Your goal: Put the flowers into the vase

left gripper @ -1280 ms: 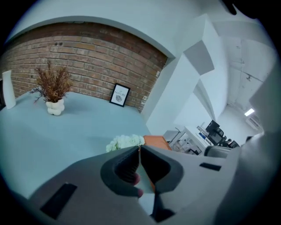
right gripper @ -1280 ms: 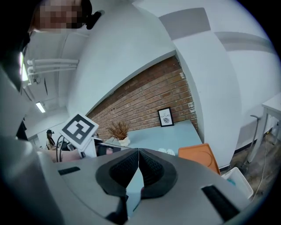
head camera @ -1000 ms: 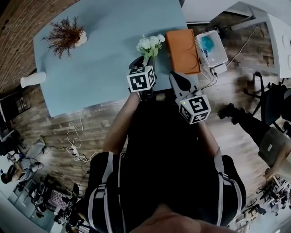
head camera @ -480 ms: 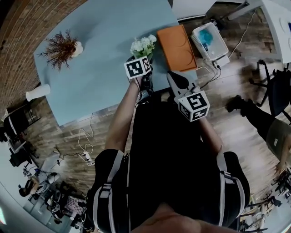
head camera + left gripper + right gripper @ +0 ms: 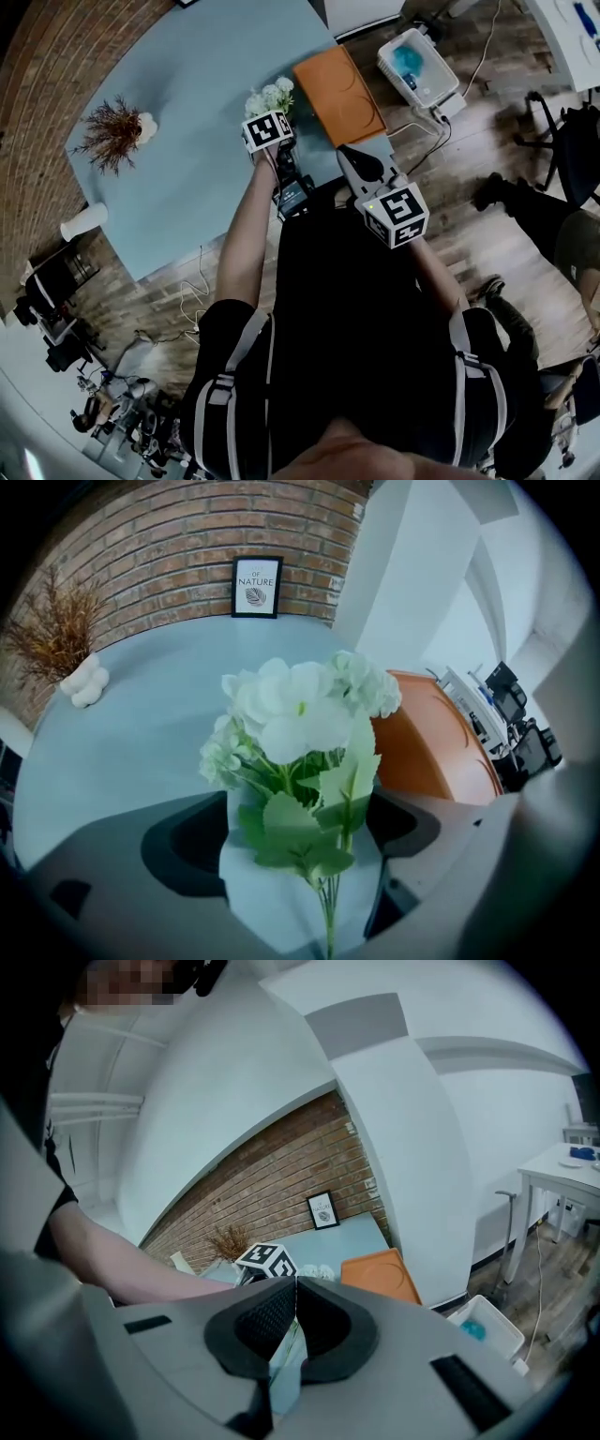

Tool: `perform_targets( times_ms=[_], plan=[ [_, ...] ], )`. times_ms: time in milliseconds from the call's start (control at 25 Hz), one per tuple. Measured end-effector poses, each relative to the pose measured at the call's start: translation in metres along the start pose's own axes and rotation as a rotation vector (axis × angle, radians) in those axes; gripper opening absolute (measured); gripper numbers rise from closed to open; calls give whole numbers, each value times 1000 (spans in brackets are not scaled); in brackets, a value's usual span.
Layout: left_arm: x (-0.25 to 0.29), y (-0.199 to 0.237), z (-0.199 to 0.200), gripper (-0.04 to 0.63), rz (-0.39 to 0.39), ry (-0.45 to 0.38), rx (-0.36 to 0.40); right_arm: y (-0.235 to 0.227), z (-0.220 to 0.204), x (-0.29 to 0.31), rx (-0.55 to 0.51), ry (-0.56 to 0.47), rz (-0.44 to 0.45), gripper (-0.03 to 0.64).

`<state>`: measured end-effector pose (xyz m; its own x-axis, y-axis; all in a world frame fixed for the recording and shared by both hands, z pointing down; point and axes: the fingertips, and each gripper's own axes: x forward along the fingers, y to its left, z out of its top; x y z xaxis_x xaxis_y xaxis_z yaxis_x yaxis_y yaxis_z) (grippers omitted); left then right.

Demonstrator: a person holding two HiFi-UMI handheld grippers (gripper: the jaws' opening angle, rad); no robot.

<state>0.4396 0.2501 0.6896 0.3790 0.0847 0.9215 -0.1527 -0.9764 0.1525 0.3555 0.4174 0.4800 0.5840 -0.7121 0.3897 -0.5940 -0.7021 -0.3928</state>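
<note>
A bunch of white flowers [image 5: 305,714] with green leaves and thin stems sits between the jaws of my left gripper [image 5: 300,832]. Those jaws have just been opening and now stand wide, their pads clear of the stems. In the head view the flowers [image 5: 268,97] are on the light blue table [image 5: 187,187], just beyond the left gripper [image 5: 270,117] and its marker cube. A white vase [image 5: 84,222] stands at the table's far left edge. My right gripper [image 5: 349,155] hovers at the table's near edge, its pads [image 5: 281,1307] pressed together on nothing.
An orange tray [image 5: 337,82] lies on the table right of the flowers. A dried brown plant [image 5: 114,134] in a white pot stands at the left. A framed print [image 5: 256,586] leans on the brick wall. A white box [image 5: 417,64] and cables are on the floor.
The left gripper has come down toward the table with the flowers. The right gripper has shifted a little along the table's edge.
</note>
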Motion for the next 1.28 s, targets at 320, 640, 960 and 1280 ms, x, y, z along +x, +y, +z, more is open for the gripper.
perform_targets(
  times_ms=[320, 640, 960, 1280],
  plan=[
    [20, 1, -5, 480, 47, 77, -13, -27, -3, -17, 32, -2, -59, 18],
    [31, 0, -8, 474, 77, 126, -29, -42, -2, -25, 28, -7, -73, 18],
    [25, 5, -6, 418, 96, 141, -7, -38, -5, -23, 24, 3, -73, 18],
    [19, 27, -8, 237, 115, 161, -34, -30, -2, -12, 7, 8, -63, 18]
  ],
)
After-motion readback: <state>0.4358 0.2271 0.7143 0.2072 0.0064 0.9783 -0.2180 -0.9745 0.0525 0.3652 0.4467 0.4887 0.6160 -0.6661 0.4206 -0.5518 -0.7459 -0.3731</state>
